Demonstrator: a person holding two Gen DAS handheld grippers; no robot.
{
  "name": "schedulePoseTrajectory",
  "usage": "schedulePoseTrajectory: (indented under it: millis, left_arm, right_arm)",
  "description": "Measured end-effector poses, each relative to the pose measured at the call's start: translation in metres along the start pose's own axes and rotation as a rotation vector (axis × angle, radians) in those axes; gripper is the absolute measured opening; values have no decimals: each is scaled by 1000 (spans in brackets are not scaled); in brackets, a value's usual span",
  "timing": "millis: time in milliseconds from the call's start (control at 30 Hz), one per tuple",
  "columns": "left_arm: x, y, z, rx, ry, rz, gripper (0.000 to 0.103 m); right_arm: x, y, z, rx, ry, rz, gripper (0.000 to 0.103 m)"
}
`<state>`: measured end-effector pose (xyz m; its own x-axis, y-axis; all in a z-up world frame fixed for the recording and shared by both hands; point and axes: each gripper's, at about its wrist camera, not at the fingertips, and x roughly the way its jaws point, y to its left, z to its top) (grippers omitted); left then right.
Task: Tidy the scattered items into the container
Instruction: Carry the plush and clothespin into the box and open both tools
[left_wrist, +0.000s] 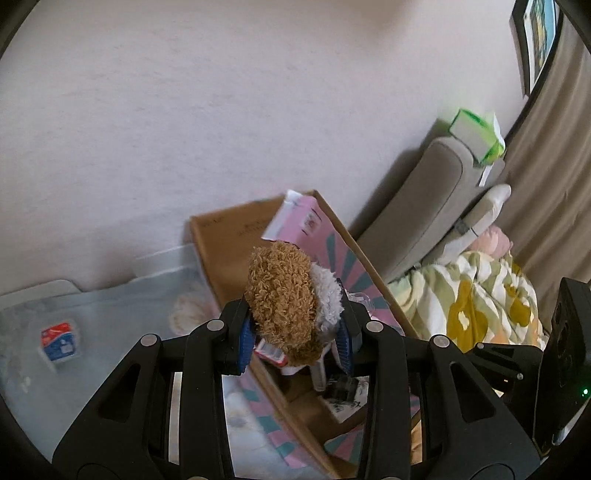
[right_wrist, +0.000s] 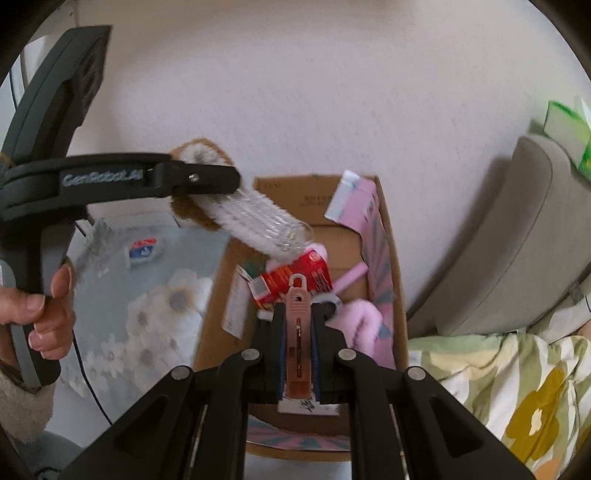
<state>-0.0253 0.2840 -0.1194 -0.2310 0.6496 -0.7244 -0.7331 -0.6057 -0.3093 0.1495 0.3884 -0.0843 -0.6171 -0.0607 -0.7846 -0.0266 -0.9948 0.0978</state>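
My left gripper (left_wrist: 295, 336) is shut on a brown and white furry slipper (left_wrist: 284, 299), held above the near rim of the cardboard box (left_wrist: 229, 258). From the right wrist view the slipper (right_wrist: 236, 210) shows its clear ridged sole and hangs over the box's left rim (right_wrist: 218, 291). My right gripper (right_wrist: 297, 358) is shut on a pink clip (right_wrist: 297, 332) above the box's front part. Inside the box lie a red carton (right_wrist: 295, 277), pink fluffy items (right_wrist: 362, 325) and a pink stick.
A small blue, red and white packet (left_wrist: 59, 341) lies on the floral grey sheet left of the box; it also shows in the right wrist view (right_wrist: 144, 251). A grey sofa arm (right_wrist: 517, 240) with a green tissue box (left_wrist: 476, 136) stands right, above a floral blanket (right_wrist: 517, 387).
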Motion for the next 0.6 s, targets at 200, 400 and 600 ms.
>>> schedulePoseTrajectory:
  millis: [200,400,600]
  left_arm:
    - [-6,-2,12,-88,-47,29,103]
    - [-29,23,13,-145,-51,81,103]
    - [-58,62,-8,-237,-53,116,103]
  right_arm:
    - [8,0,0,-49,16,-22,60]
    - [-11,-9,2,-35,-87,-1,65]
    - [-10,-12,9,47,-108,30,69]
